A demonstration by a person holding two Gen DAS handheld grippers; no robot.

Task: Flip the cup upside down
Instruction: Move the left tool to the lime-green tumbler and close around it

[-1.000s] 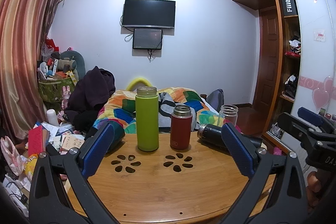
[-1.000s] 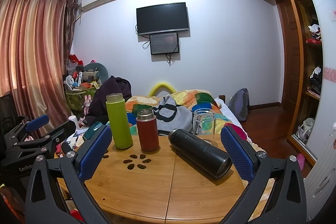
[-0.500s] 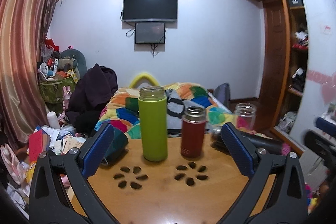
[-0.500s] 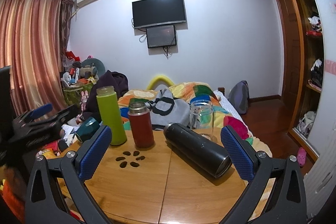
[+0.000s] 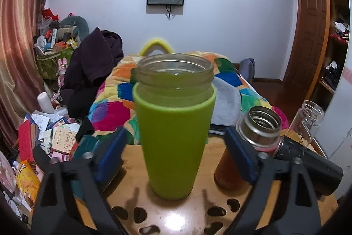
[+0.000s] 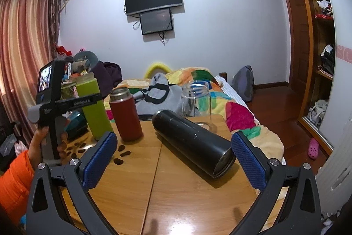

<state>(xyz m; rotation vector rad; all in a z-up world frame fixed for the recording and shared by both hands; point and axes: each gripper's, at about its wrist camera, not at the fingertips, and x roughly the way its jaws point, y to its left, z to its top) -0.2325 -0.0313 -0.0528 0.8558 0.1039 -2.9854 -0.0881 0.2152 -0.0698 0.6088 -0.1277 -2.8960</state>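
Note:
A tall green cup [image 5: 173,138] with a clear open rim stands upright on the round wooden table [image 5: 176,219]. My left gripper [image 5: 176,153] is open, its blue pads on either side of the cup, apart from it. In the right wrist view the green cup [image 6: 93,107] stands at the far left, with the left gripper [image 6: 66,102] around it. My right gripper [image 6: 173,160] is open and empty over the table's near part, behind a black flask [image 6: 193,142] lying on its side.
A red flask [image 6: 126,116] stands upright right of the green cup, also in the left wrist view [image 5: 253,142]. A clear glass jar [image 6: 197,102] stands behind the black flask. A teal cup [image 6: 76,124] lies at the table's left. A bed with a colourful quilt [image 6: 220,98] lies beyond.
My left gripper has moved forward to the green cup, which now fills the space between its open pads. The right gripper has shifted slightly and stays open.

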